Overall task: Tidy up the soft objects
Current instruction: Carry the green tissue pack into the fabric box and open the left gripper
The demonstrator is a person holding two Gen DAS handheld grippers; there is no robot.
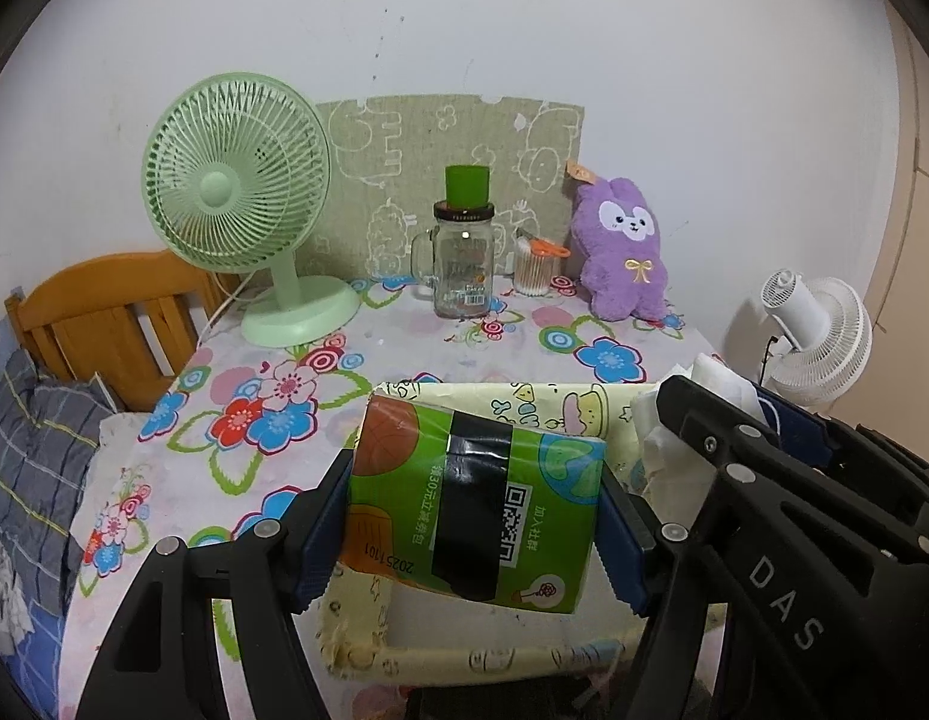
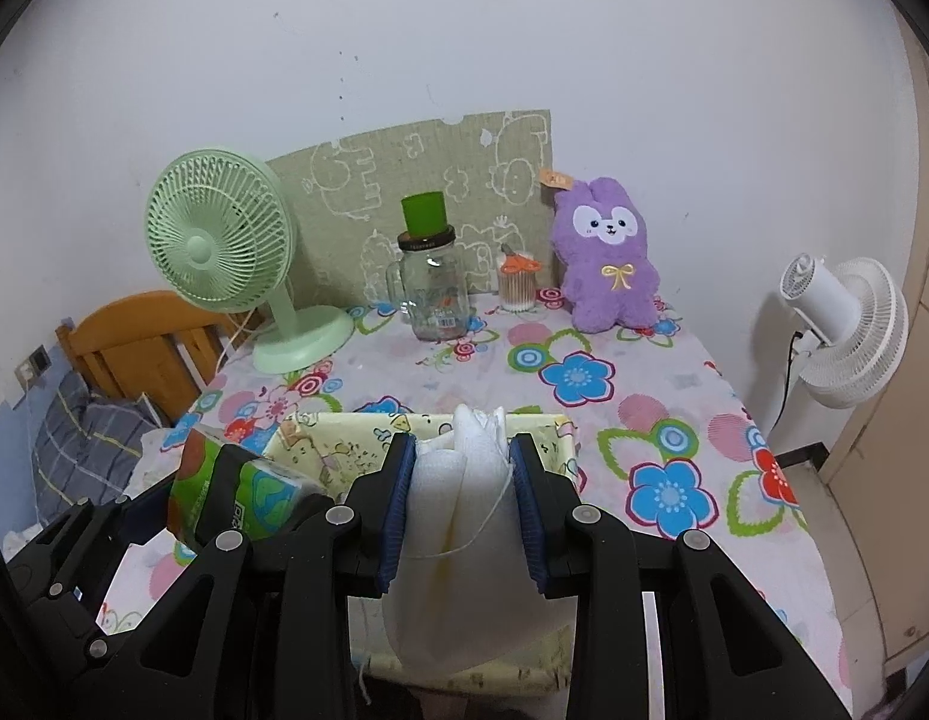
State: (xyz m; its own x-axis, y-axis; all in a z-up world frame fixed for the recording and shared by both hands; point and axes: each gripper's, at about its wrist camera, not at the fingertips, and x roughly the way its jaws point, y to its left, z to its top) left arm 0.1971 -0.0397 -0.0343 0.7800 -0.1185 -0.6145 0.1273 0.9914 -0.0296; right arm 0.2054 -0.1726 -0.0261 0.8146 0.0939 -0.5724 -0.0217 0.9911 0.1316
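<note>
The left gripper [image 1: 476, 522] has its jaws spread wide and clamped on a green tissue pack [image 1: 473, 504], held over the yellow fabric basket [image 1: 500, 657] on the bench [image 1: 404, 348]. The right gripper [image 2: 464, 498], just beside it, pinches a white cloth [image 2: 458, 516] tightly above the same basket; what lies inside the basket is hidden.

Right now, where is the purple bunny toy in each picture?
Left wrist view: purple bunny toy stands at the table's far right, against the wall.
Right wrist view: it stands right of centre, at the back.
Shared landmark: the cotton swab jar just left of it.
</note>
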